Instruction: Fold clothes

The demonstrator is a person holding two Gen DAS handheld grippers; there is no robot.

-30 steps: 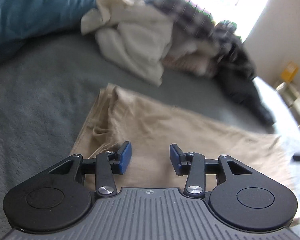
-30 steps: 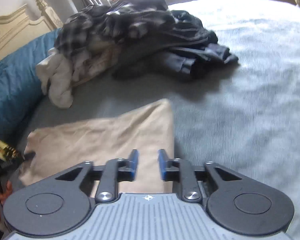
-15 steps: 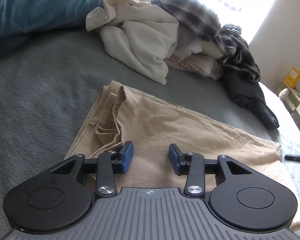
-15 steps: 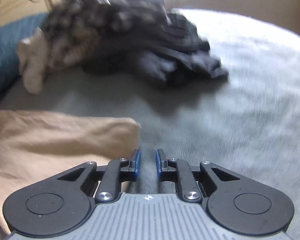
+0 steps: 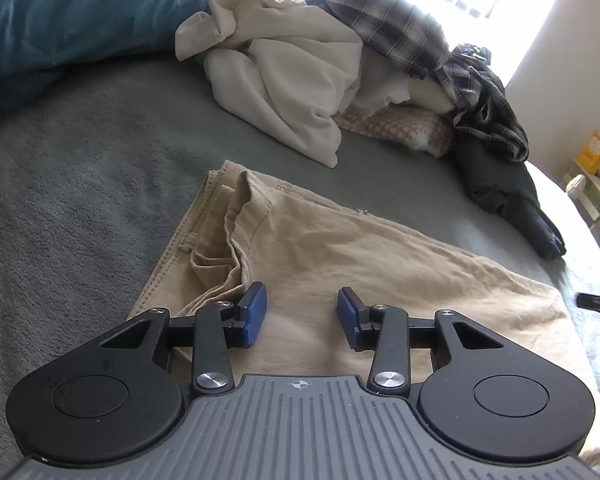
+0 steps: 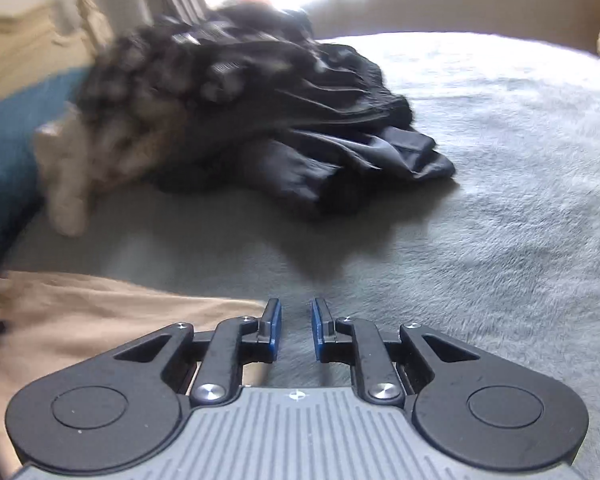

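Tan trousers lie flat on the grey blanket, folded lengthwise, waistband at the left. My left gripper hovers over their near middle, open, with nothing between its blue pads. In the right wrist view the trousers' end lies at the lower left. My right gripper is just off that end, over bare blanket. Its jaws stand a narrow gap apart and hold nothing. A dark tip of the right gripper shows at the left wrist view's right edge.
A heap of unfolded clothes lies behind: a cream garment, plaid shirts, a pink knit, dark garments. A blue duvet covers the far left. The grey blanket spreads right. A cream headboard stands behind.
My right gripper has slid right, off the trousers' end and onto bare blanket, and a little lower. The left gripper has stayed over the trousers.
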